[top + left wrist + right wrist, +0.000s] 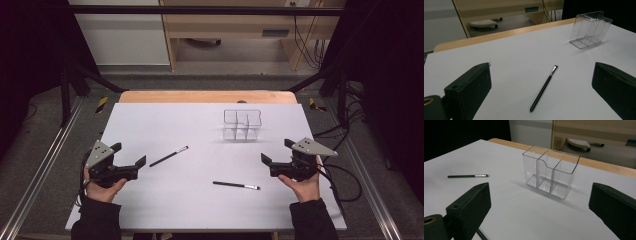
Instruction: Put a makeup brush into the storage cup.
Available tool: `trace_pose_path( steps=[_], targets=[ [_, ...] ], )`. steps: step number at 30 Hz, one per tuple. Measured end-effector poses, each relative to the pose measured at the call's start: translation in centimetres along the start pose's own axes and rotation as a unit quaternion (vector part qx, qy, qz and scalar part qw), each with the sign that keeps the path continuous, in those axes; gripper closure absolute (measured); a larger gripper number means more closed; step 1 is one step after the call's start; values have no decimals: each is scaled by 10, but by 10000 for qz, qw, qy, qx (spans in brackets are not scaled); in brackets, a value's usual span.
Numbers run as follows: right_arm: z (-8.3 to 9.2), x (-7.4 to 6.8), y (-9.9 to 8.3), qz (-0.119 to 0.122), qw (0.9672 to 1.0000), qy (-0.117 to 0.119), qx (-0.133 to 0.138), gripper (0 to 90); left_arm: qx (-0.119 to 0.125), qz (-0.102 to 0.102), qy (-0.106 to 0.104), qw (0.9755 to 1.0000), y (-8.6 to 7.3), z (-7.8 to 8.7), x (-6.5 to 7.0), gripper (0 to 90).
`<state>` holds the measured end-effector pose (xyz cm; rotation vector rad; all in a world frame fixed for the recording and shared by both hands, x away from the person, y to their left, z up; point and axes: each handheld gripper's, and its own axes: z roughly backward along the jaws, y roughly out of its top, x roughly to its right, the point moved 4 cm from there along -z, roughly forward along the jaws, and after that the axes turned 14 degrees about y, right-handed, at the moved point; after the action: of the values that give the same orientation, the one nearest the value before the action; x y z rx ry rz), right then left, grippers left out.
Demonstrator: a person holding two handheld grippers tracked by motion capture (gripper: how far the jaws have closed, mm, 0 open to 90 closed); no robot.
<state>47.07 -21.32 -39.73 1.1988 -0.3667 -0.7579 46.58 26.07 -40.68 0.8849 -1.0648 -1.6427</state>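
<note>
With both hand-held grippers wide and empty, we judged the left hand-held gripper point(131, 156) should straddle the brush point(543, 88) ahead squarely.

Sheet point(165, 195) bright and evenly lit from above; surroundings fall to near black. Soft, faint shadow beside organizer point(550, 171), thin one under brush point(544, 88). All 3 pictures slightly soft; near jaws blurred in both gripper views.

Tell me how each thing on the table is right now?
Clear organizer: upright, empty.
Left brush: lying flat, untouched.
Right brush: lying flat, untouched.
Left claw: open, holding nothing.
Right claw: open, holding nothing.
</note>
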Motion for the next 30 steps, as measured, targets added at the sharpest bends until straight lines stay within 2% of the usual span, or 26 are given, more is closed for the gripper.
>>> trace_pose_path(
  steps=[12,18,25,30],
  targets=[
    [-8,-6,-7,54,9994,107,-337,51,-125,15,80,9999,-8,-2,0,19],
    [-18,-18,-7,184,9979,264,-567,56,-195,-76,92,9997,-11,-4,1,19],
    [-32,-31,-12,332,9950,399,-856,74,-243,-126,67,9996,-14,-4,4,20],
    [-44,-39,-16,440,9913,526,-1121,76,-295,-190,52,9994,-15,-6,7,20]
  ],
)
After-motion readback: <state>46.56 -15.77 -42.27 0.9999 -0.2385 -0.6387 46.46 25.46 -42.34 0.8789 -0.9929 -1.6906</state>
